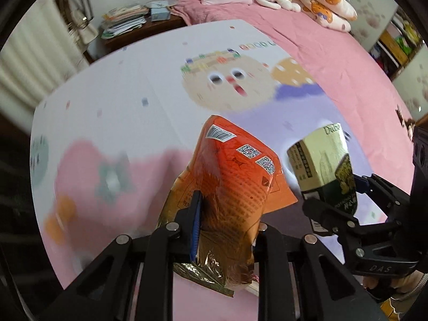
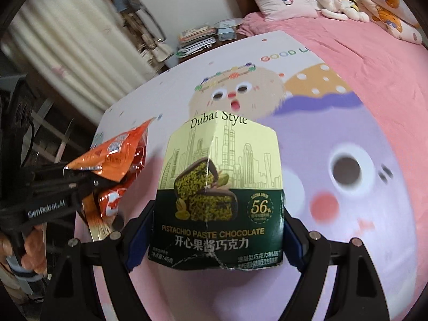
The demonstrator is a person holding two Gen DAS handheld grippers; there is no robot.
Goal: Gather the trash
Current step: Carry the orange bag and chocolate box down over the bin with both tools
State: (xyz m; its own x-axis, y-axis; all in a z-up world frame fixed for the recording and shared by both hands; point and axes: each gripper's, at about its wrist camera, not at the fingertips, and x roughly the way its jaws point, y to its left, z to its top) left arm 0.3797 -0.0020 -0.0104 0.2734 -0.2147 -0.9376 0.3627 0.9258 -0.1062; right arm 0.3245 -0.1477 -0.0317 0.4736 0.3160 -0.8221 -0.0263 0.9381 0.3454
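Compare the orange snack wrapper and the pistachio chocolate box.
The orange snack wrapper is soft, crumpled foil; the pistachio chocolate box is stiff cream-and-green card. The wrapper is pinched thin in the left tool; the box fills the right tool, whose jaws stand wide on its sides. Both are gripped and lifted off the cartoon-print mat.

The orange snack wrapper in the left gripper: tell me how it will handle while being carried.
The orange snack wrapper looks floppy: it creases and buckles where the left gripper pinches it. Probably light, since it seems empty and flattened. Its glossy foil surface may be slippery, so the thin pinch could slide if swung fast.
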